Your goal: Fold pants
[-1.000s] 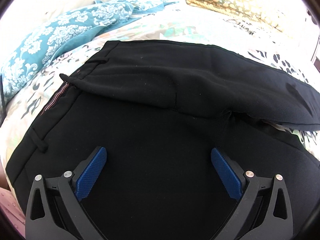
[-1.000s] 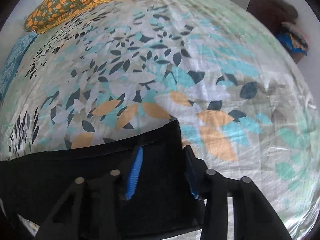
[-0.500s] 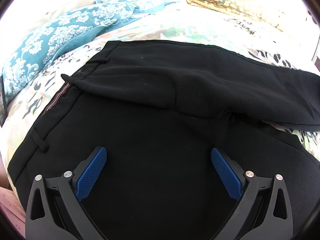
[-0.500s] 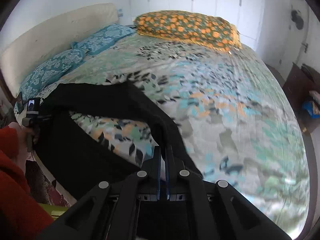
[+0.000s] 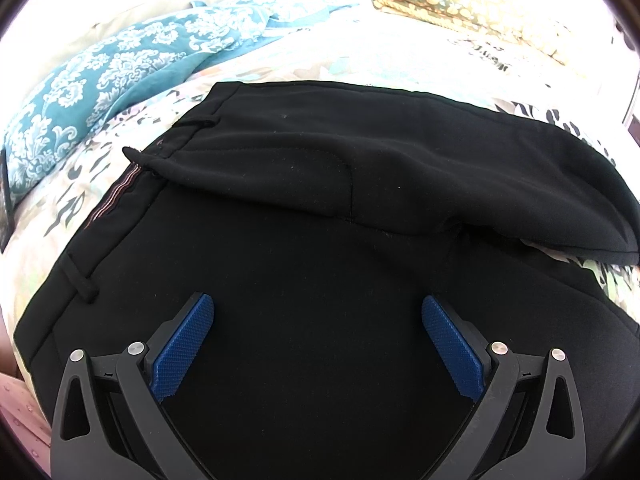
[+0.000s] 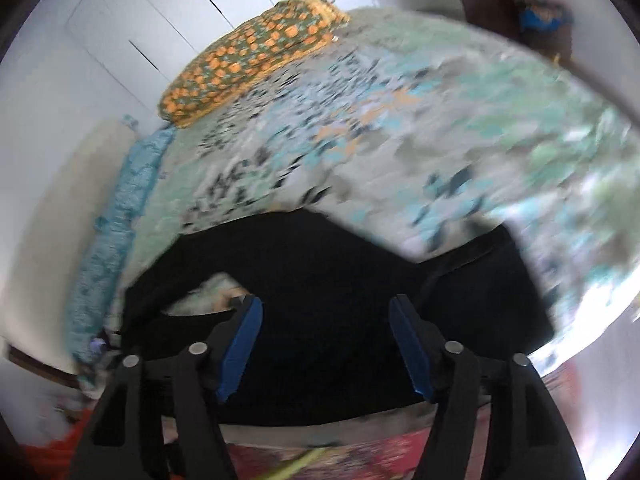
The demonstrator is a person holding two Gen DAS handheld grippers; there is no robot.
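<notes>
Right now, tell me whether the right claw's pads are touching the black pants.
Cannot tell. In the blurred right wrist view the right claw has just opened, its pads wide above the black pants; no gap or contact shows plainly.

The pants (image 5: 320, 264) lie on the bed (image 5: 360, 60) at its near edge, waistband to the left, the far leg folded over the near one. A pillow (image 5: 120, 68) lies far left of them, another pillow (image 5: 472, 0) far right.
</notes>
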